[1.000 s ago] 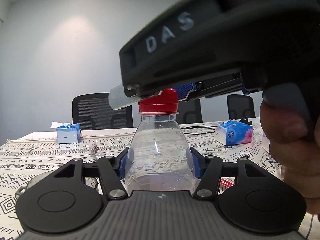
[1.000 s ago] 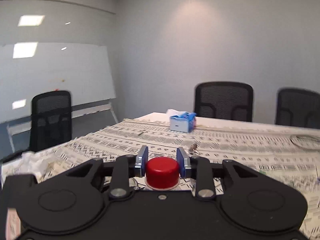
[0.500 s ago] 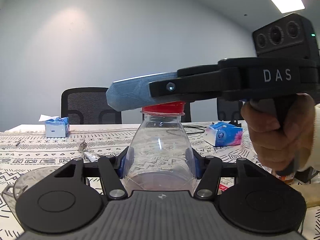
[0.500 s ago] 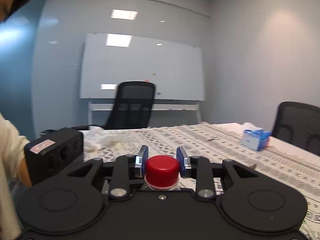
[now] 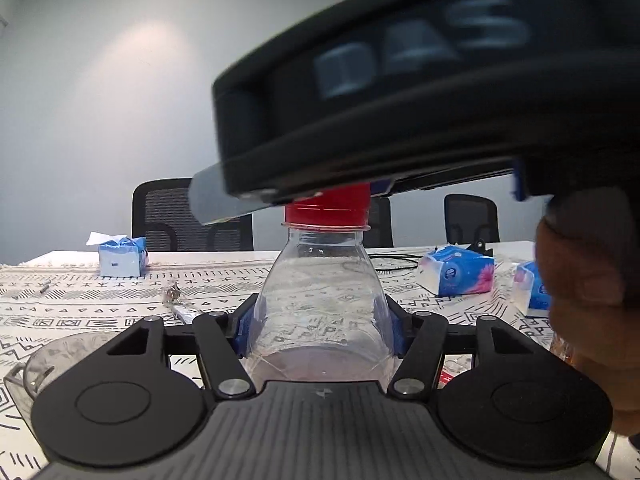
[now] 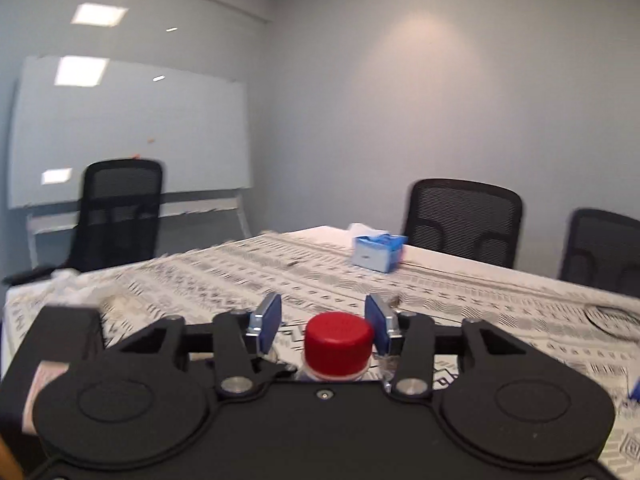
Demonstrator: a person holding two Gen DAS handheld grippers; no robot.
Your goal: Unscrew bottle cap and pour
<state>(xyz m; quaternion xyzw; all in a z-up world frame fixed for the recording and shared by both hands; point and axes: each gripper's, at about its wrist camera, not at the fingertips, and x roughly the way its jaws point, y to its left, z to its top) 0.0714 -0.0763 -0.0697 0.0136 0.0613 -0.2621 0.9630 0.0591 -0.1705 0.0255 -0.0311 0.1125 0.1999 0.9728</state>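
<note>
Looking along the left gripper (image 5: 320, 328), the left wrist view shows the clear bottle (image 5: 320, 300) upright between its blue pads, the jaws closed on the bottle's body just below the shoulder. A little pinkish liquid sits low inside. The right wrist view shows none of that; it sees only the red cap (image 6: 338, 342) and a sliver of neck from above. That view shows the right gripper (image 6: 325, 322) with its jaws parted wider than the cap: the right pad sits just beside or touching the cap, and the left pad stands clear with a visible gap. From the left wrist view the same gripper's black body, marked DAS, hangs blurred over the cap (image 5: 326, 210), held by a hand (image 5: 588, 300) at the right edge. The cap is seated on the neck. The bottle stands over a patterned tablecloth (image 5: 80, 300), with a clear cup (image 5: 44, 364) at lower left and tissue packs (image 5: 458, 272) beyond.
</note>
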